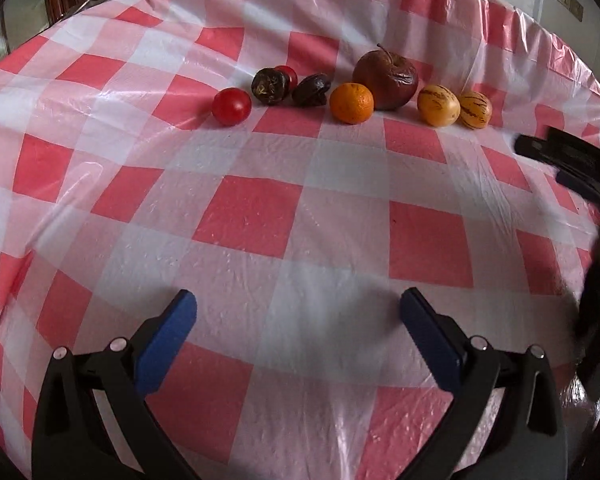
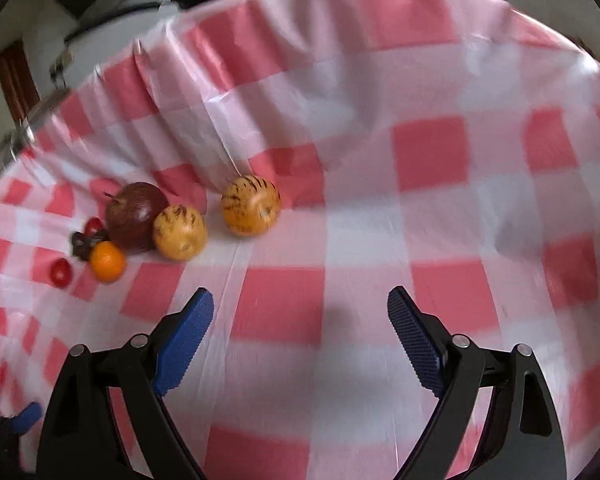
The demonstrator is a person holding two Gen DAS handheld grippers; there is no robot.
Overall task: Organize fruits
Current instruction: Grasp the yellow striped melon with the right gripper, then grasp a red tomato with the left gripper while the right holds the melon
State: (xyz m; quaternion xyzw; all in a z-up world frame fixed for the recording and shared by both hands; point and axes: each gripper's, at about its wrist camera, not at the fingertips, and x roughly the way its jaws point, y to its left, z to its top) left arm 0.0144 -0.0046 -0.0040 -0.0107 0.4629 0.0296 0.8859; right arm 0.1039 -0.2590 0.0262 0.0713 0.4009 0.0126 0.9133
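Observation:
A row of fruit lies on the red-and-white checked tablecloth (image 1: 260,216): a red tomato (image 1: 231,106), two dark wrinkled fruits (image 1: 271,86) (image 1: 311,90) with a second tomato (image 1: 289,74) behind them, an orange (image 1: 351,103), a wrinkled dark red apple (image 1: 386,79) and two yellow striped fruits (image 1: 438,105) (image 1: 475,110). My left gripper (image 1: 298,312) hangs open well short of the row, nothing between its blue pads. In the right wrist view the right gripper (image 2: 300,312) is open and empty too. The striped fruits (image 2: 251,205) (image 2: 180,232), apple (image 2: 136,216) and orange (image 2: 107,261) lie ahead to its left.
The cloth drapes over the table's far edge (image 1: 500,12), with a wall and sockets behind. The other gripper's black frame (image 1: 572,164) juts in at the right of the left wrist view. A blue pad tip (image 2: 28,416) shows at the lower left of the right wrist view.

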